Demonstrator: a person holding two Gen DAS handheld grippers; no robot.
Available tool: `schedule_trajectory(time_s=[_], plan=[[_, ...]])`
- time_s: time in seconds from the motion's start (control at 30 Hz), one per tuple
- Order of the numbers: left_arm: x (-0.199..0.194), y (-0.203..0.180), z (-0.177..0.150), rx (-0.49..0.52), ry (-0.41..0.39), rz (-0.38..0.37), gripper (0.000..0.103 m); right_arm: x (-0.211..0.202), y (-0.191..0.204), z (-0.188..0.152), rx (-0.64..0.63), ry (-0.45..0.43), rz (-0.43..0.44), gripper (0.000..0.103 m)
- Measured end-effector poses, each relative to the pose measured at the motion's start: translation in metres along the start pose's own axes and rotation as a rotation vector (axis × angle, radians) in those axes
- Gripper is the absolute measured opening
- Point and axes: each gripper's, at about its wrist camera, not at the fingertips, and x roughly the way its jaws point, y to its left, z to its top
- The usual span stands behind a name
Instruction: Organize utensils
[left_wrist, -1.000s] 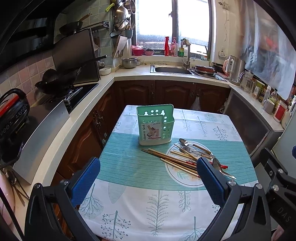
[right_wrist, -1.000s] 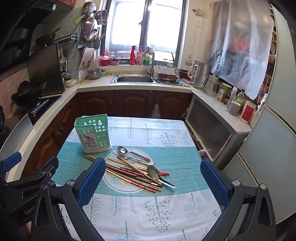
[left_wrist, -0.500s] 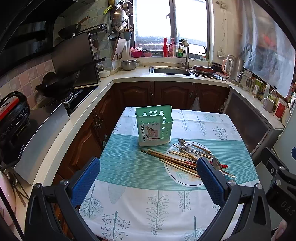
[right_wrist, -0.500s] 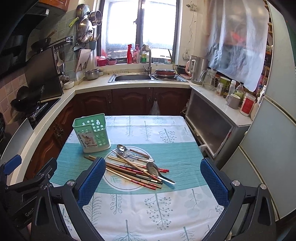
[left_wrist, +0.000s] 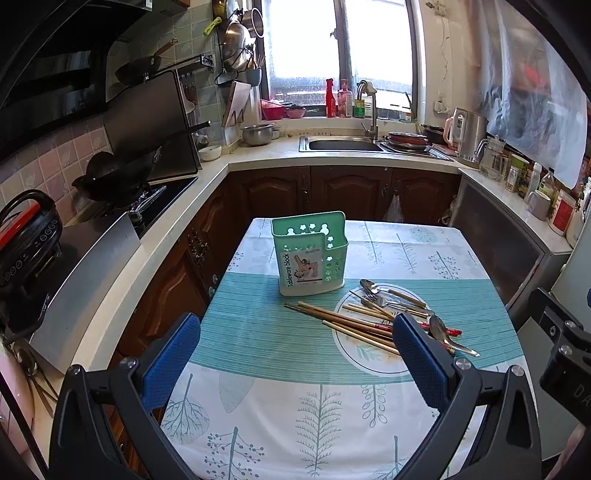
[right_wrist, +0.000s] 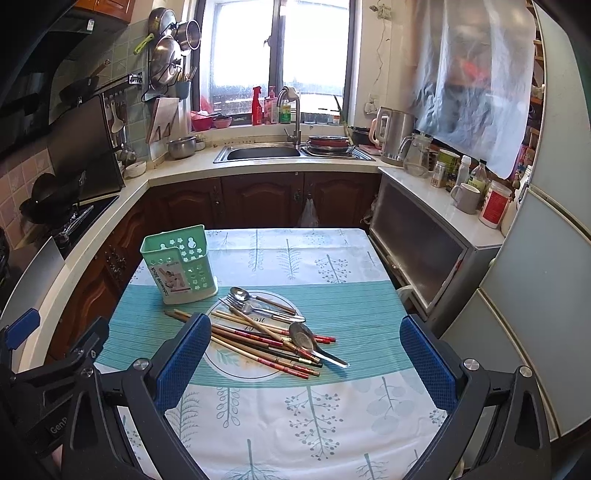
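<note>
A green plastic utensil holder stands upright on the table; it also shows in the right wrist view. To its right lies a pile of wooden chopsticks, spoons and forks. In the right wrist view the chopsticks and a large spoon lie in a heap on the cloth's round print. My left gripper is open and empty, above the near table. My right gripper is open and empty, just short of the pile.
The table carries a teal and white tablecloth. Counters surround it: a stove with wok on the left, a sink at the back, a kettle and jars on the right. A fridge stands at far right.
Both grippers have drifted slightly towards the table; the holder and utensils sit a little nearer in both views. Nothing on the table has moved.
</note>
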Motion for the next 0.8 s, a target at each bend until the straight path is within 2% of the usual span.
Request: schedule_trajectory(time_s=[0.2,0.27,0.37,0.43,0.57,0.8], plan=[[0.004,0.001,0.001,-0.002,-0.025,-0.022,0.102,0.015,-0.011,0.001,0.011,0.015,0.014,0.103],[0.008,0.000,0.003,0.006,-0.010,-0.033,0.102,0.020,-0.016,0.003,0.024,0.018,0.027,0.103],[0.021,0.000,0.011,0.009,0.054,-0.059,0.102,0.029,-0.023,0.008,0.030,0.033,0.048,0.103],[0.028,0.001,0.017,0.011,0.080,-0.068,0.102,0.037,-0.029,0.015,0.020,0.042,0.075,0.103],[0.035,0.005,0.033,0.026,0.055,-0.056,0.102,0.045,-0.035,0.032,-0.015,0.038,0.101,0.103],[0.064,0.021,0.058,-0.046,0.077,-0.159,0.101,0.065,-0.055,0.077,-0.031,0.073,0.164,0.097]])
